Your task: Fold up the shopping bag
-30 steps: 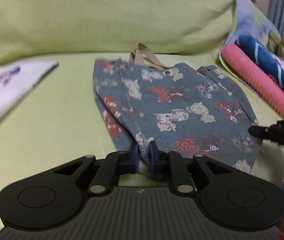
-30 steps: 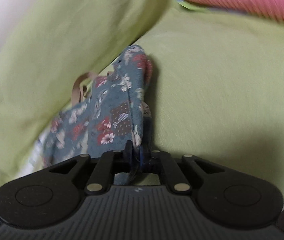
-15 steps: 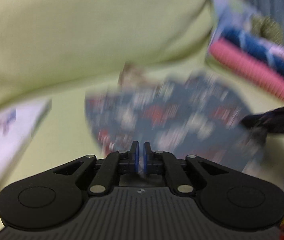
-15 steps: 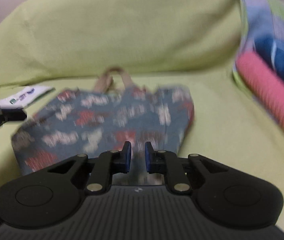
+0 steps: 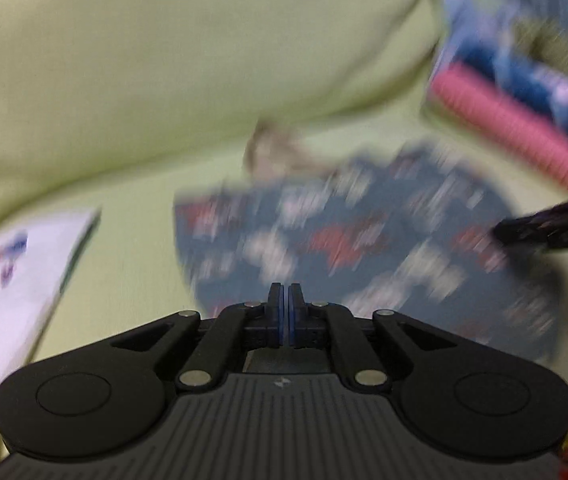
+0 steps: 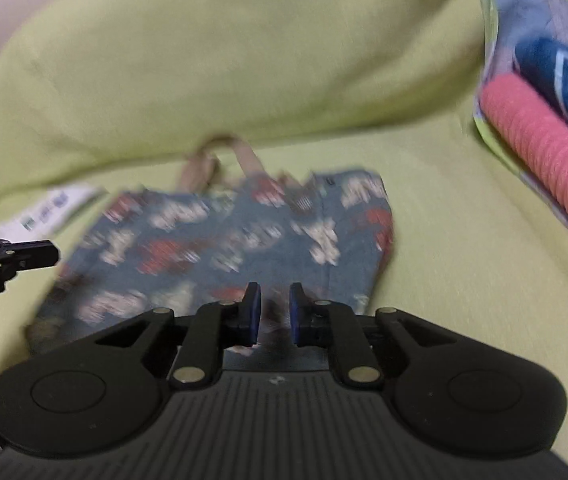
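The shopping bag (image 5: pixel 363 248) is blue-grey cloth with a red and white print and tan handles (image 5: pixel 272 140). It lies flat on the green sofa seat, blurred by motion in both views; it also shows in the right wrist view (image 6: pixel 224 240). My left gripper (image 5: pixel 284 300) is shut and empty, just above the bag's near edge. My right gripper (image 6: pixel 275 304) is slightly open and empty over the bag's near edge. The right gripper's tip shows at the right of the left wrist view (image 5: pixel 555 228). The left gripper's tip shows at the left of the right wrist view (image 6: pixel 24 258).
A green back cushion (image 5: pixel 184 52) rises behind the bag. A white printed bag (image 5: pixel 16 272) lies on the seat to the left. A pink roll (image 6: pixel 547 160) and blue folded cloths (image 6: pixel 563 76) are stacked at the right.
Both grippers have let go of the bag's edge and pulled back. The bag now lies flat on the seat. The right gripper has swung from a side-on view to facing the cushion.
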Action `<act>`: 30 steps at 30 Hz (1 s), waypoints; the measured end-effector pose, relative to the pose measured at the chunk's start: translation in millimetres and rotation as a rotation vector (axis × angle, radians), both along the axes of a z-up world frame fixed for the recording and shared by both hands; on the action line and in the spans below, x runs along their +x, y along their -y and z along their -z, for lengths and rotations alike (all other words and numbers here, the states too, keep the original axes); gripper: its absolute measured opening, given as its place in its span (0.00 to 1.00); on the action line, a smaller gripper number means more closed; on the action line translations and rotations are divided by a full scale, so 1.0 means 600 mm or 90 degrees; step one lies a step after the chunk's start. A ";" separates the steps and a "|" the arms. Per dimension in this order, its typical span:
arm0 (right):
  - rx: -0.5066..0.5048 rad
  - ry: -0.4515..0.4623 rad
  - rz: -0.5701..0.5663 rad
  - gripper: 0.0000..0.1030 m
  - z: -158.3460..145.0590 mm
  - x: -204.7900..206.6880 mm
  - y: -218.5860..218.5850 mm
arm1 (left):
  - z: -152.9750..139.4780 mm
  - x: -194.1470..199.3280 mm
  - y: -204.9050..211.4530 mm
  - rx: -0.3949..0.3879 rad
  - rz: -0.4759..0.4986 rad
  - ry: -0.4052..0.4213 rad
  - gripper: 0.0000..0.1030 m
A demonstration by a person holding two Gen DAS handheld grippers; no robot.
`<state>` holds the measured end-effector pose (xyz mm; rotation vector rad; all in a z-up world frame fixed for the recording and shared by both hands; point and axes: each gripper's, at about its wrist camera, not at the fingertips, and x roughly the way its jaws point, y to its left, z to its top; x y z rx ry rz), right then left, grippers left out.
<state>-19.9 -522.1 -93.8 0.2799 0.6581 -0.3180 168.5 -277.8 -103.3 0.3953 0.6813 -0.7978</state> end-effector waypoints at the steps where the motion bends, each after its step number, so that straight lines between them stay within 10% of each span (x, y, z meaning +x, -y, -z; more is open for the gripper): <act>1: 0.005 -0.019 -0.002 0.11 0.007 0.004 0.004 | 0.010 0.003 0.001 0.003 -0.009 -0.010 0.04; 9: -0.014 -0.020 -0.094 0.12 -0.062 0.036 0.038 | -0.086 0.018 0.022 -0.137 0.042 -0.061 0.11; 17: -0.063 -0.020 -0.224 0.10 -0.165 0.252 0.092 | -0.060 0.065 0.116 -0.115 0.036 -0.074 0.12; 30: -0.143 -0.255 -0.421 0.26 -0.005 0.498 0.039 | -0.003 0.135 0.116 -0.082 -0.046 -0.151 0.12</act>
